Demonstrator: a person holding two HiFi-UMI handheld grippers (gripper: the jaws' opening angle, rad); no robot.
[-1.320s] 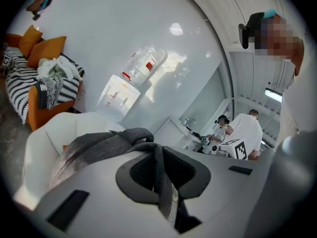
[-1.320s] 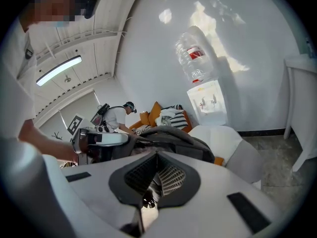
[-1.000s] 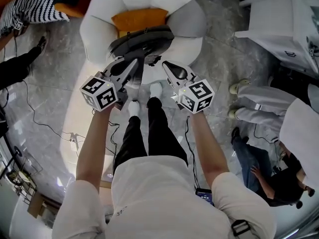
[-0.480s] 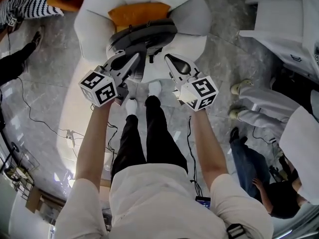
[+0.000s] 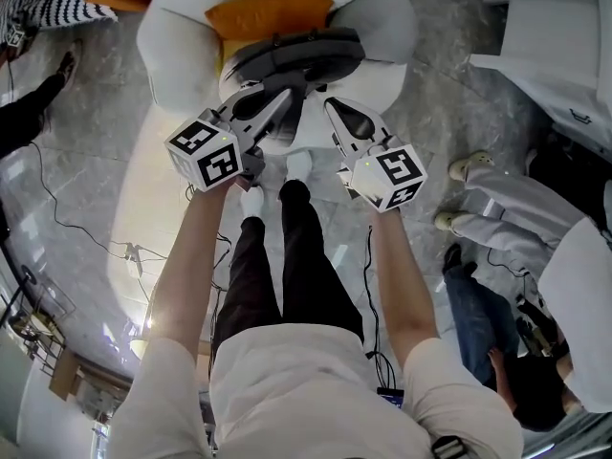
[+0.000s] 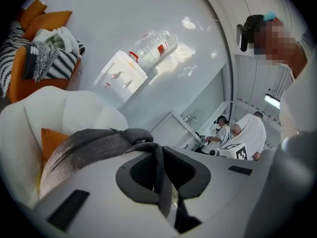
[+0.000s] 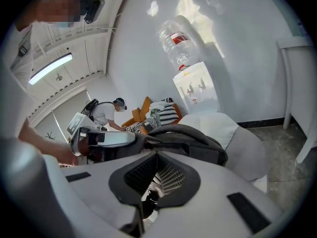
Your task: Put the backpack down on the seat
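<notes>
A grey backpack [image 5: 298, 54] hangs low over the seat of a white armchair [image 5: 170, 41], just in front of an orange cushion [image 5: 263, 12]. My left gripper [image 5: 287, 97] is shut on a dark strap [image 6: 161, 182] of the backpack [image 6: 89, 144], which runs between its jaws. My right gripper [image 5: 331, 105] holds the pack from the other side. In the right gripper view its jaws stand nearly together with a dark strap [image 7: 143, 205] caught low between them, and the backpack [image 7: 190, 138] bulges just beyond. Whether the pack's underside touches the seat is hidden.
My own legs and white shoes [image 5: 285, 175] stand right at the chair's front. A white cabinet [image 5: 555, 55] stands at the right, with people [image 5: 535, 218] near it. Cables [image 5: 72, 228] trail on the marble floor at the left. A water dispenser [image 6: 121, 76] stands by the wall.
Both grippers have sunk toward the seat together, carrying the backpack down with them. Both grips look unchanged.
</notes>
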